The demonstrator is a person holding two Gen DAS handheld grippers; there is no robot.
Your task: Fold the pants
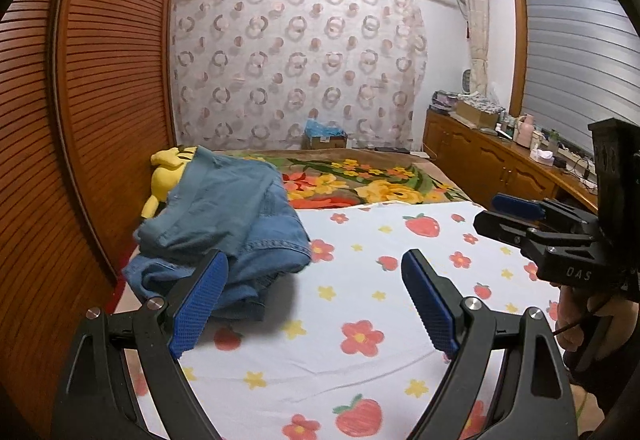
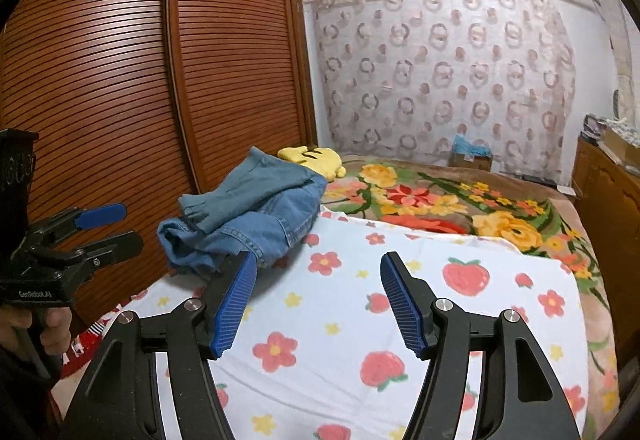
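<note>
A crumpled heap of blue denim pants (image 1: 224, 228) (image 2: 248, 220) lies at the left edge of the bed, on the white sheet (image 1: 360, 300) (image 2: 340, 320) printed with strawberries and flowers. My left gripper (image 1: 316, 260) stands open just short of the heap, its left pad in front of the denim's near edge, nothing between the pads. My right gripper (image 2: 318, 260) is open too, over the sheet to the right of the heap, holding nothing. Each gripper shows in the other's view: the right one (image 1: 508, 215) at the right edge, the left one (image 2: 116, 228) at the left edge.
A yellow plush toy (image 1: 168, 171) (image 2: 316, 157) lies behind the pants. A floral blanket (image 1: 360, 183) (image 2: 440, 199) covers the far bed. A slatted wooden wardrobe (image 1: 100, 79) (image 2: 160, 79) stands close on the left. A cluttered wooden cabinet (image 1: 500, 155) runs along the right.
</note>
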